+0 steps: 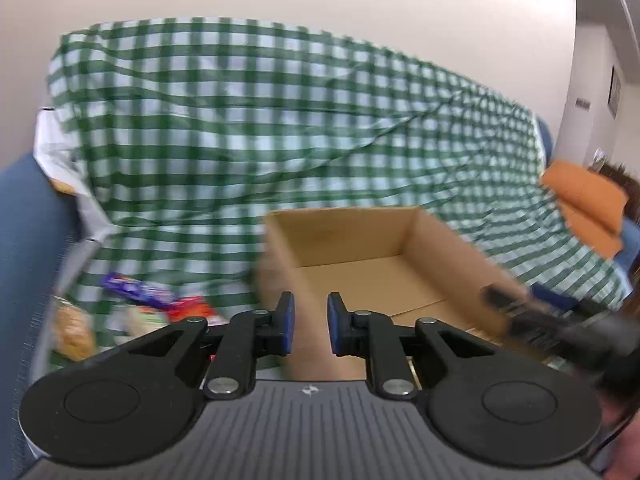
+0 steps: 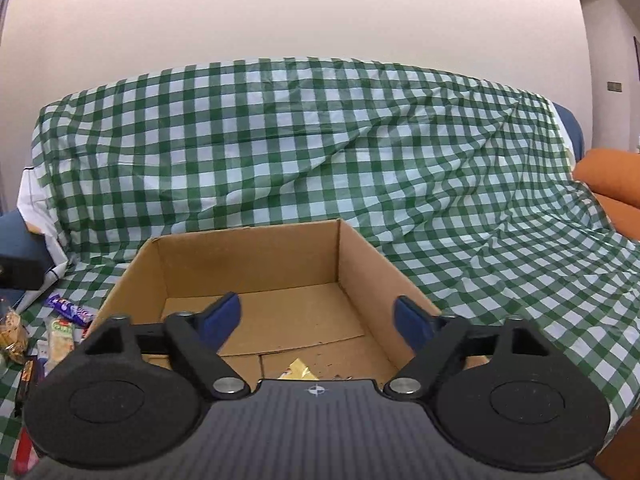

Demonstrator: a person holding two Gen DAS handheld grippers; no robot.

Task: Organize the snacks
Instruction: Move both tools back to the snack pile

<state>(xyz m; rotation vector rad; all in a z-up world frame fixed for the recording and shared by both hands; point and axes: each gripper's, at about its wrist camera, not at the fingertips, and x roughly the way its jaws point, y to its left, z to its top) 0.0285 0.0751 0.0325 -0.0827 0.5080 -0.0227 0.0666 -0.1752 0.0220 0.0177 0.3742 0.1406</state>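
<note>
Across the middle of both frames a green-and-white checked cloth (image 2: 304, 144) is draping a sofa, with blue upholstery (image 1: 24, 240) showing at the left edge of the left wrist view and an orange cushion (image 2: 612, 184) lying at the right edge of the right wrist view. Behind it a pale wall (image 2: 304, 12) is filling the upper part of each frame.

Below centre an open cardboard box (image 2: 252, 256) is sitting on the cloth. Its floor is mostly bare; a small yellow wrapper (image 2: 298, 370) is lying at its near edge, just above the gripper body in the right wrist view.

At the lower centre of its own view the right gripper (image 2: 318, 318) is hanging over the box's near edge, its jaws standing spread apart with nothing between them. In the left wrist view, which is blurred, that same gripper is showing as a dark shape at the lower right beside the box.

The left gripper (image 1: 311, 326) is pointing at the box's near left wall, its jaws drawn close together with only a narrow gap and pinching nothing.

At the lower left of both frames loose snacks are lying on the cloth beside the box: a purple packet (image 2: 68, 309), a green-and-white pack (image 2: 60, 338) just below it, and a clear bag of tan pieces (image 2: 12, 336) at the far left edge.
</note>
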